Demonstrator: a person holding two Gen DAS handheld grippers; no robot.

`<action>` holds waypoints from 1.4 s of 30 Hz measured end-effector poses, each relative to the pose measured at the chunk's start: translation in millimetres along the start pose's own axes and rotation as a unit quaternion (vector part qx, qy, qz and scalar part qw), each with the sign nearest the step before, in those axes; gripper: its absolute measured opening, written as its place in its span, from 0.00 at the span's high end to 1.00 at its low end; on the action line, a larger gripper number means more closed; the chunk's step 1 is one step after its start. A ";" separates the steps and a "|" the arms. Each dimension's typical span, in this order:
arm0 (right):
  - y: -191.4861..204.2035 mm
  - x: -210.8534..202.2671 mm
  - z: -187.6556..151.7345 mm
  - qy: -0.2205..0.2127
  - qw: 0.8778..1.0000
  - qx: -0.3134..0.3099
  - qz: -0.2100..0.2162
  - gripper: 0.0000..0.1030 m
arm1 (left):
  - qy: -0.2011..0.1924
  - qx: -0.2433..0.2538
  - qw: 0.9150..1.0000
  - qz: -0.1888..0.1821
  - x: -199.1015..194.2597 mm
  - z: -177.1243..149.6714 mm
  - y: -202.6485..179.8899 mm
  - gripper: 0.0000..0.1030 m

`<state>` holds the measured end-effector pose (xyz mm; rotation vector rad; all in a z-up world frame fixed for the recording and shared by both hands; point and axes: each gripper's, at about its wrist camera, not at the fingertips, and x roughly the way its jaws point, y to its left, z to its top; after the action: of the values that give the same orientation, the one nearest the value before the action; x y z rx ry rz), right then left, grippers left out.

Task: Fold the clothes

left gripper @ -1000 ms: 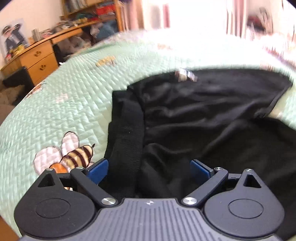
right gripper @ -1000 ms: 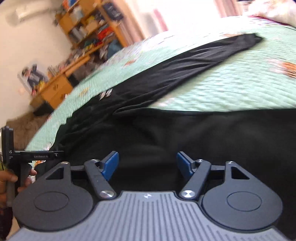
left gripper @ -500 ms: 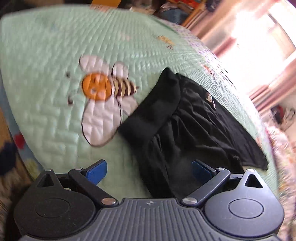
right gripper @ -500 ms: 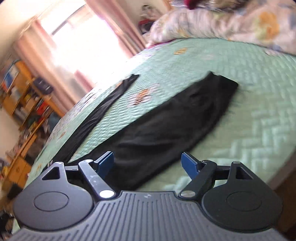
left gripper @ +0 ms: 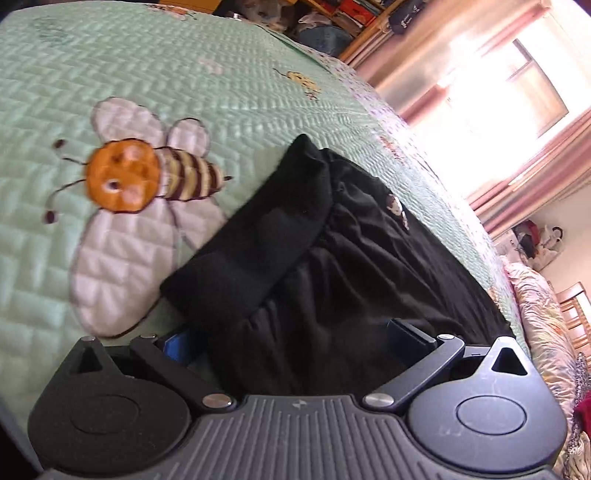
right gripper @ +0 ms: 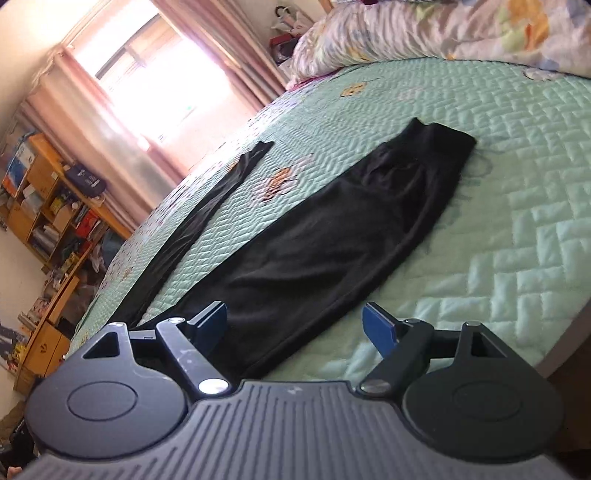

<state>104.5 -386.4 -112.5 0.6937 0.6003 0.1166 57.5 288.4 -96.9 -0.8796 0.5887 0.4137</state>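
Your left wrist view shows the waistband end of the black trousers (left gripper: 332, 266), bunched near the bed's edge beside a big embroidered bee (left gripper: 147, 184) on the green quilt (left gripper: 221, 92). A small pale tag (left gripper: 397, 208) sits on the cloth. Only this view shows that bee and the gathered waistband.

Your right wrist view shows what the left cannot: the two legs spread apart across the quilt (right gripper: 517, 184), one wide leg (right gripper: 351, 236) running from your fingers to its cuff, the other leg (right gripper: 207, 206) thin and stretched toward the window (right gripper: 155, 62). A rumpled floral duvet (right gripper: 443, 29) lies at the far end of the bed, and wooden shelves (right gripper: 48, 206) stand at the left.

Your left gripper (left gripper: 291, 339) points down at the waistband, tilted, its fingers spread wide with black cloth lying between them; they do not press it. Your right gripper (right gripper: 295, 325) is also tilted and aimed low over the near edge of the wide leg. Its fingers have just been opening and stand released, one over the cloth, one over bare quilt, grasping nothing.
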 end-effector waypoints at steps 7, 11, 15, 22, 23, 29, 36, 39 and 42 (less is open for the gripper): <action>-38.6 -9.3 12.6 -0.037 0.998 0.060 -0.005 0.19 | 0.009 0.033 0.999 0.028 6.1 -3.2 -7.4 0.91; -48.7 -1.9 24.0 -0.055 0.995 0.081 0.001 0.14 | -0.002 0.033 0.999 0.020 -1.8 2.3 -12.3 0.92; -62.3 12.2 37.8 -0.078 0.991 0.108 0.003 0.14 | 0.006 0.021 0.999 0.024 -2.7 9.8 -12.8 0.92; -76.3 36.5 61.6 -0.094 0.988 0.122 0.001 0.15 | 0.007 0.024 0.999 0.037 -3.3 11.5 -14.5 0.92; -76.9 38.1 63.1 -0.094 0.988 0.122 -0.001 0.26 | 0.007 0.021 0.999 0.035 -3.7 12.7 -13.7 0.92; -69.9 44.0 56.5 -0.035 0.992 0.117 -0.019 0.96 | -0.003 0.007 1.000 0.028 -10.9 33.0 -4.1 0.92; -14.2 32.4 35.5 0.010 0.994 0.104 -0.008 0.96 | -0.017 0.001 0.999 0.048 -27.4 71.7 20.2 0.92; 11.6 19.8 22.7 0.030 0.992 0.120 0.024 0.96 | -0.036 0.005 0.997 0.065 -42.0 91.4 39.1 0.92; 42.8 12.9 8.6 0.058 0.992 0.098 0.049 0.96 | -0.044 0.001 0.995 0.090 -48.7 114.1 66.9 0.92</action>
<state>124.0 -354.5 -86.4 0.9121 0.6957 0.1917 17.5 414.8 -48.9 -0.8051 0.5891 0.6117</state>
